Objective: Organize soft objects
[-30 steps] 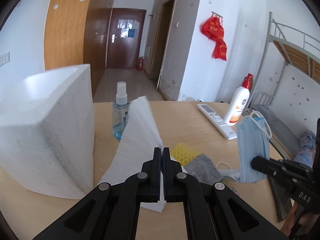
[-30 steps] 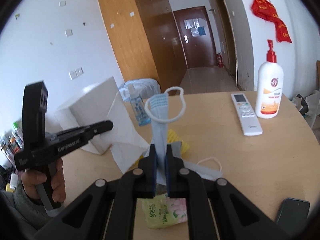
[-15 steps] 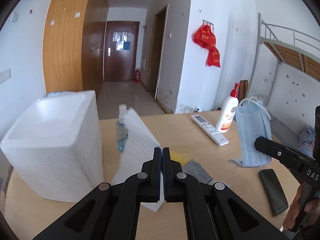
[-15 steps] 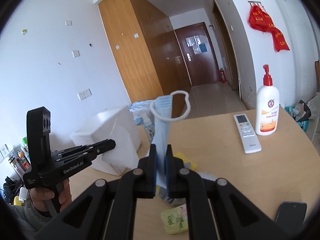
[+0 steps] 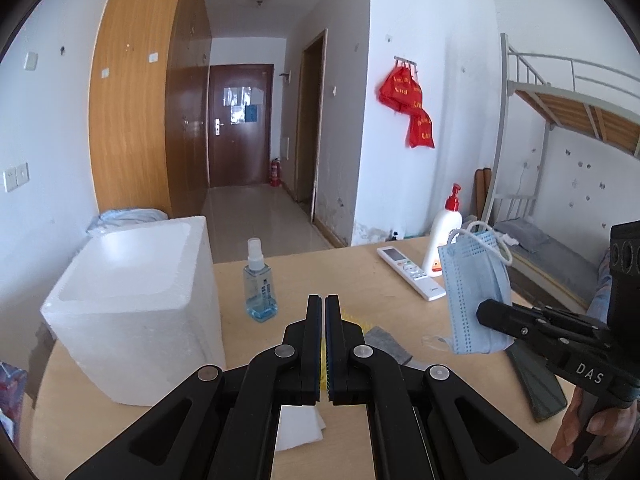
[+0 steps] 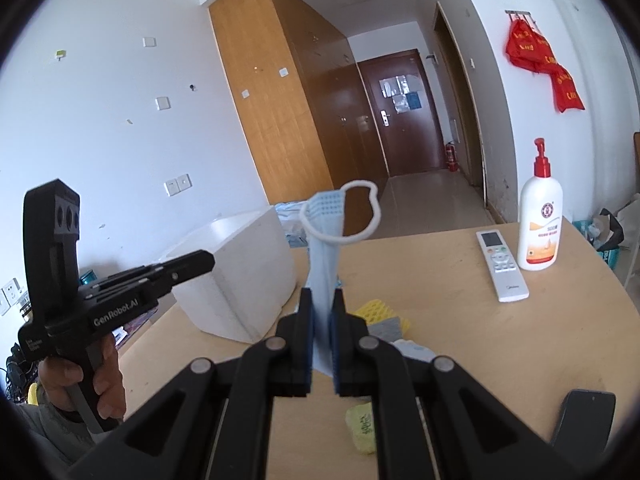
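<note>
Two grippers up: right gripper (image 6: 320, 300) clamps the blue face mask (image 6: 324, 248) above the table, left gripper (image 5: 323, 312) clenched on nothing visible, foam box (image 5: 132, 300) likely next.

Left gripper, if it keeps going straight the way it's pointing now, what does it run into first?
Probably the spray bottle. The left gripper, shut, points slightly down across the table, and the bottle stands just left of its line, so it might slip past onto bare tabletop. Depth is hard to judge through the fisheye.
</note>
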{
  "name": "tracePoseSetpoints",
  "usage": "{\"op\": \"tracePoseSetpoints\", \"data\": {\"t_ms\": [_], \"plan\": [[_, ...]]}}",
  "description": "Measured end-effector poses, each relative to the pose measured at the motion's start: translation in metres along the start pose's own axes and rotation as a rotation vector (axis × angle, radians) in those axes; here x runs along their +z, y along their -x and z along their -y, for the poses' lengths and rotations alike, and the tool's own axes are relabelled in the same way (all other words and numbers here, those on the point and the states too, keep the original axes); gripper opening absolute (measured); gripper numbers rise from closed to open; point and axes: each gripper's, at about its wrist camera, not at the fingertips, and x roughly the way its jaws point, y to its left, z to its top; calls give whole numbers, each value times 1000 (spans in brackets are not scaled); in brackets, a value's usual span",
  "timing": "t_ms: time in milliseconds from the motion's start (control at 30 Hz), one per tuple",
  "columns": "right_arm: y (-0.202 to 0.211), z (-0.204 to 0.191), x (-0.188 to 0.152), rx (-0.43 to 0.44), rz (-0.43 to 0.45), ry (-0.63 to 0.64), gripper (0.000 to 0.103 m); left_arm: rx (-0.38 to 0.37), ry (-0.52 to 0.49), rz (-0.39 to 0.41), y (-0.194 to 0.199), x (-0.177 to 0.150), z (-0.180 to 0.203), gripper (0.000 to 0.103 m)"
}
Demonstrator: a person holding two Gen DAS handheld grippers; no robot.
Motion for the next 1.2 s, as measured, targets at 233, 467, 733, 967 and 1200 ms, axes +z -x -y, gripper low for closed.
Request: {"op": "tracePoseSetpoints", "data": {"t_ms": [233,467,733,967,1200], "plan": [[-2,-3,-9,3,-21,2,10,-7,39,-130,-34,-41,-10,2],[-12,0,-16,11,-50,-6,10,50,48,-255,-72,-66,-13,14],[-18,7,-20,10,-66,-16,10,64,81,-275,-86,-72,-14,70],[-21,11,-23,8,-73,-23,10,94,107,-349,-107,-80,-21,70],[-19,13,-24,4,-73,-28,10,112,115,-393,-118,-86,-23,70]]}}
